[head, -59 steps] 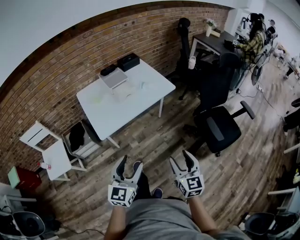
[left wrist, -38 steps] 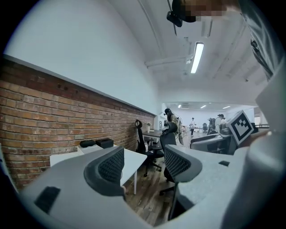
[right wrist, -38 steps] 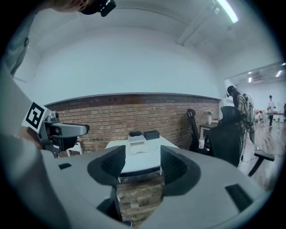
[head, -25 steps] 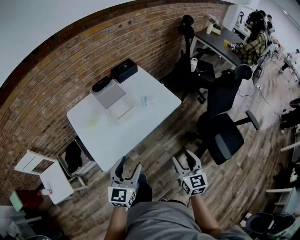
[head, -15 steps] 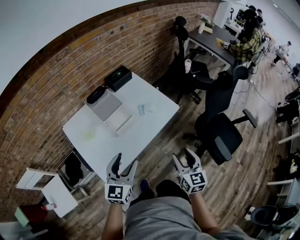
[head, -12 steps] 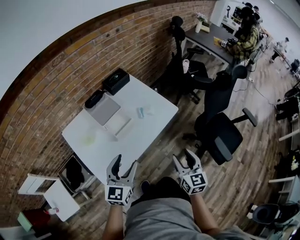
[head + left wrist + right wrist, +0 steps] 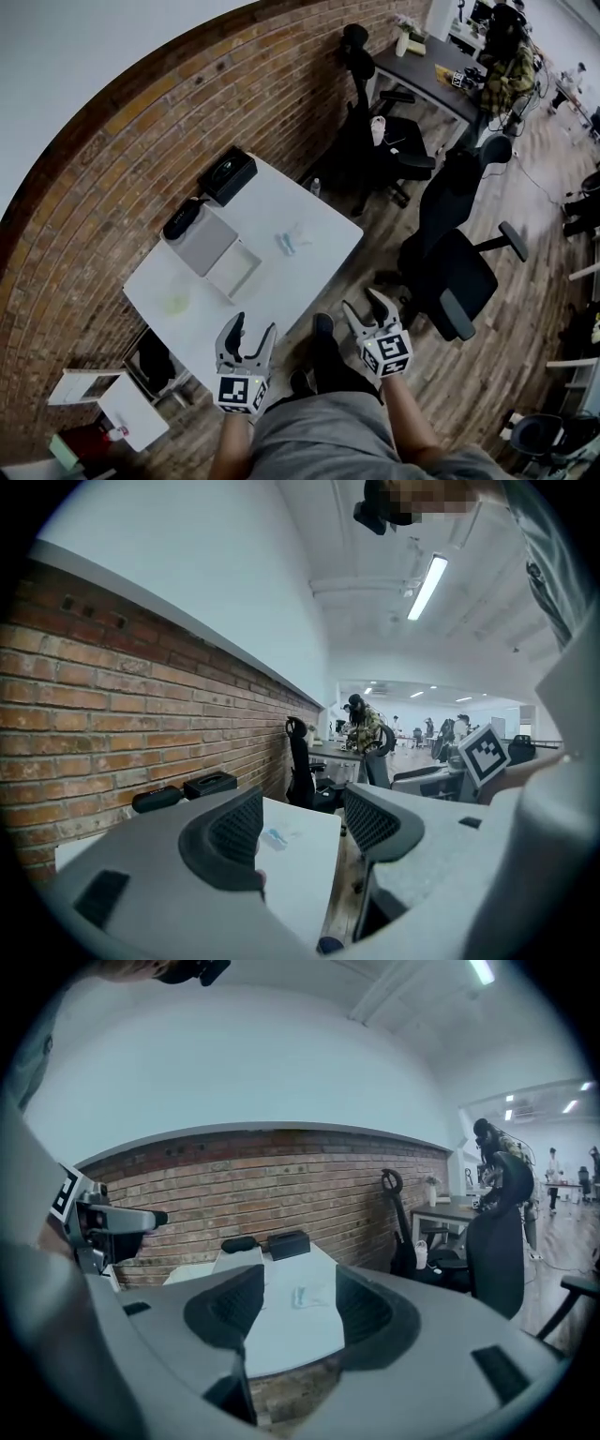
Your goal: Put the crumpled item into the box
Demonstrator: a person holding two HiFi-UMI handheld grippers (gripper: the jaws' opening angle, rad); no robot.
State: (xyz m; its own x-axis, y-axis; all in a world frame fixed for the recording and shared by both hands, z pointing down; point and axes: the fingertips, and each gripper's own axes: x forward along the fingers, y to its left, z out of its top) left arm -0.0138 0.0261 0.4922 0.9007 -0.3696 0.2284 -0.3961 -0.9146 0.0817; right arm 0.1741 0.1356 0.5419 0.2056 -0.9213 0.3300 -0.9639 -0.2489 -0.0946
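White table [image 7: 309, 274] at centre frame carries the crumpled item [image 7: 292, 240], apart from the open box [image 7: 234, 270] to its left. Left gripper [image 7: 251, 330] and right gripper [image 7: 364, 305], at lower frame, stand empty with jaws apart. No step appears done; pick and placement remain.

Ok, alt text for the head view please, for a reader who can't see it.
A person on a wood floor holds the left tool and right tool open and empty, short of a white table by a brick wall. On the table lie a crumpled item and a shallow box, apart.
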